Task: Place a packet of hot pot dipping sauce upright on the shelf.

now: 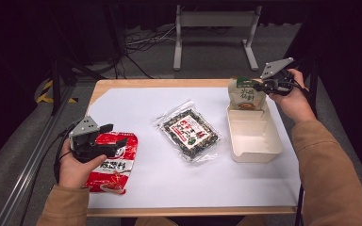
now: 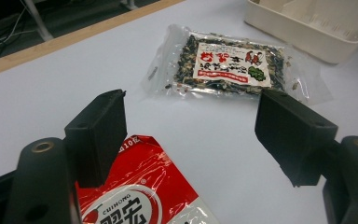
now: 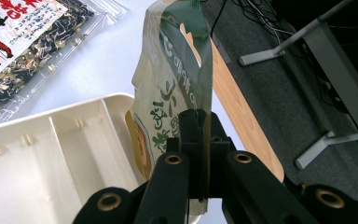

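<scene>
My right gripper (image 1: 265, 86) (image 3: 199, 122) is shut on the edge of a beige and green pouch (image 1: 246, 94) (image 3: 168, 98), which hangs upright at the far end of the cream tray (image 1: 255, 149) (image 3: 37, 158). My left gripper (image 1: 114, 135) (image 2: 191, 126) stands open just above the top of a red snack bag (image 1: 114, 165) (image 2: 144, 196) lying at the front left, with nothing between its fingers. A clear packet of dark seaweed mix (image 1: 189, 132) (image 2: 233, 65) (image 3: 23, 37) lies flat in the middle of the white sheet.
The white sheet (image 1: 169, 179) covers the wooden table (image 1: 160, 83), whose edge runs close behind the tray. A grey metal stand (image 1: 214, 28) is on the floor beyond the table. Bare sheet lies between the bags and along the front.
</scene>
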Available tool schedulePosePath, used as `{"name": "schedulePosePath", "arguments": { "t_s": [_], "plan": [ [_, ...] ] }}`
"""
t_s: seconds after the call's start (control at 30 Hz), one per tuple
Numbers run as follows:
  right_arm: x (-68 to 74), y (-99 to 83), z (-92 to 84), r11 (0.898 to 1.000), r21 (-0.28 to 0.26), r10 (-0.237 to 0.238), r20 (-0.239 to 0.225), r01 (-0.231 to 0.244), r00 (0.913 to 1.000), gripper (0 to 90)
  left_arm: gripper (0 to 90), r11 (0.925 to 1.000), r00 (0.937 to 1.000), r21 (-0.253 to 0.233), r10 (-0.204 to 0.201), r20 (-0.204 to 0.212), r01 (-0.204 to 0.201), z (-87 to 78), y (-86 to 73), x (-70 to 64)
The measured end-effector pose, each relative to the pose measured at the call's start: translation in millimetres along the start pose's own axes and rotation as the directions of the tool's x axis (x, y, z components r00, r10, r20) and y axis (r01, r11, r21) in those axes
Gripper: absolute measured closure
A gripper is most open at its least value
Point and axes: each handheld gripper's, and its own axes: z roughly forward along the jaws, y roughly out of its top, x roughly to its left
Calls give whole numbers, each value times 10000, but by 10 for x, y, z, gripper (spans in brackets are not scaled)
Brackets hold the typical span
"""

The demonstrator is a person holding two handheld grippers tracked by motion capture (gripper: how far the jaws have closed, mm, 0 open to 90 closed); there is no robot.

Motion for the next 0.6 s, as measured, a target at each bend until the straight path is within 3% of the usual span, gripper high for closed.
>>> {"name": "schedulePosePath", "arguments": {
  "t_s": [0.17, 0.37, 0.6],
  "plan": [
    [15, -64, 51, 9998, 4, 202, -205, -202, 9996, 889, 261, 10000, 10000, -34, 32, 62, -32, 8, 2, 0],
    [30, -140, 130, 9951, 484, 876, -259, -862, 9958, 859, 261, 10000, 10000, -33, 59, 61, -59, 22, 1, 5],
    [24, -205, 139, 9855, 584, 1608, -254, -1591, 9867, 734, 289, 9999, 10000, 143, 74, 54, -75, 43, -6, 19]
  ]
}}
